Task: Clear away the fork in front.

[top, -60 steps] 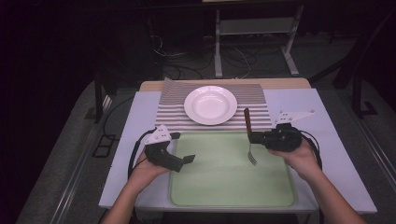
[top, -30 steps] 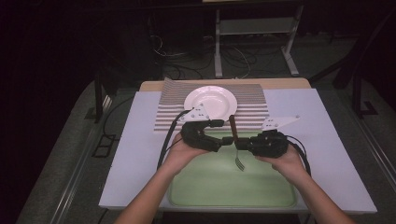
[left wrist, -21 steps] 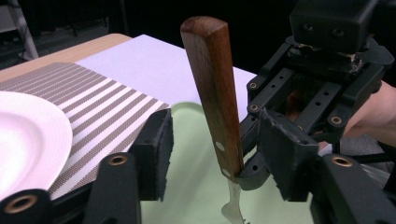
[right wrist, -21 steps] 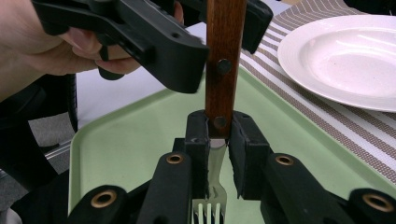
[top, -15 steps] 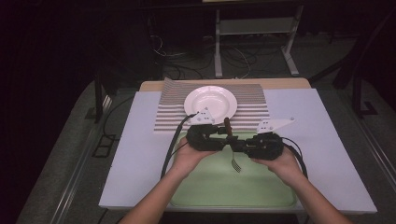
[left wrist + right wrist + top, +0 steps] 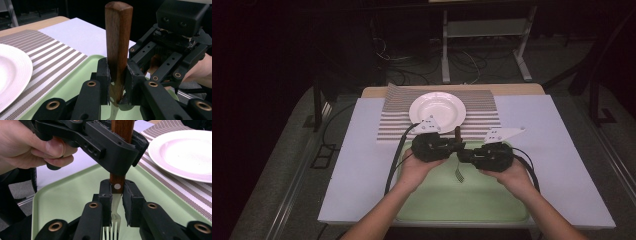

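**Both grippers on the fork now**

My left gripper (image 6: pixel 451 146) has swung in from the tray's left side and met the right gripper (image 6: pixel 464 155) over the tray (image 6: pixel 427 200). Two seconds back only the right one carried the fork (image 6: pixel 117 187); now both clamp it. In the left gripper view my jaws are closed tight on the wooden handle (image 6: pixel 118 42), which stands upright above them. In the right gripper view the jaws pinch lower down, at the rivet where wood meets metal, tines hanging toward me, left gripper directly above. I read this as a hand-over mid-way: left has its hold, right hasn't let go yet.

Room: the fork hangs clear above the tray floor, tines not touching. Beyond the grippers sits the plate (image 6: pixel 437 112) on the striped mat (image 6: pixel 484 125), close ahead, nothing between. The tray rim lies just past the jaws. Right gripper has open tray behind it to back off.
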The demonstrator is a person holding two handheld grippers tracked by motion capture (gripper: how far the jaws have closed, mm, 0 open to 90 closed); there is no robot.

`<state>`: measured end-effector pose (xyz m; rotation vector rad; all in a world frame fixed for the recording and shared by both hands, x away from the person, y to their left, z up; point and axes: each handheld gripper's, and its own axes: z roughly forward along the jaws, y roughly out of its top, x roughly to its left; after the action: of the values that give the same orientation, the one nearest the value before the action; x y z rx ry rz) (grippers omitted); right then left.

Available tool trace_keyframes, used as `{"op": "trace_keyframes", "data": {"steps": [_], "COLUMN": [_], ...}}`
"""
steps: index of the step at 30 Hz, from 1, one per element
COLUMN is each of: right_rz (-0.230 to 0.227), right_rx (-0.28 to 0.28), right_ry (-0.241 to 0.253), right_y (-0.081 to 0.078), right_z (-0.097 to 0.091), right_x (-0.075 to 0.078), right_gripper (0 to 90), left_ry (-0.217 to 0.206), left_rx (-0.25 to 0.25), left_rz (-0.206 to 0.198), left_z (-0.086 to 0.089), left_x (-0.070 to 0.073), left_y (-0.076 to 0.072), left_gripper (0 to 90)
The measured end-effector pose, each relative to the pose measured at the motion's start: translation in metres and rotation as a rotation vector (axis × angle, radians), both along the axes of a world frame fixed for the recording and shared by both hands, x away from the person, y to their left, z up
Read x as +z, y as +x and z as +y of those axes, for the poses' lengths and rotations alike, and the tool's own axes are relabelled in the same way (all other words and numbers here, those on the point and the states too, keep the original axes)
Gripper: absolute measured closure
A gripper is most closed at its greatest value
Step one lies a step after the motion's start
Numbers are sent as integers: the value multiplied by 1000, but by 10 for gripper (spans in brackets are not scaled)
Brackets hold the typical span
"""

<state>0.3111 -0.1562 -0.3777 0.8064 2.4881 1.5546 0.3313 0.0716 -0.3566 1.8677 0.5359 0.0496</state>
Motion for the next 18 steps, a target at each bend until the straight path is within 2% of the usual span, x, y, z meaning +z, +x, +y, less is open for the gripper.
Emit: {"op": "trace_keyframes", "data": {"steps": [4, 8, 10, 13, 18], "right_rz": [-16, -1, 5, 11, 17], "right_rx": [5, 10, 10, -13, -75], "right_ry": [-15, -28, -23, -13, 11], "right_y": [-1, 0, 1, 2, 2], "right_z": [1, -1, -4, -12, -34], "right_x": [0, -1, -2, -2, -6], "right_gripper": [721, 543, 494, 410, 230], "left_ry": [3, 7, 11, 15, 10], "left_rx": [-10, 10, 14, 20, 29], "left_rz": [-14, -24, -28, -46, -29], "left_z": [1, 7, 11, 19, 40], "left_x": [1, 5, 8, 11, 12], "left_y": [-1, -2, -2, -1, 4], "left_gripper": [763, 767, 770, 772, 774]}}
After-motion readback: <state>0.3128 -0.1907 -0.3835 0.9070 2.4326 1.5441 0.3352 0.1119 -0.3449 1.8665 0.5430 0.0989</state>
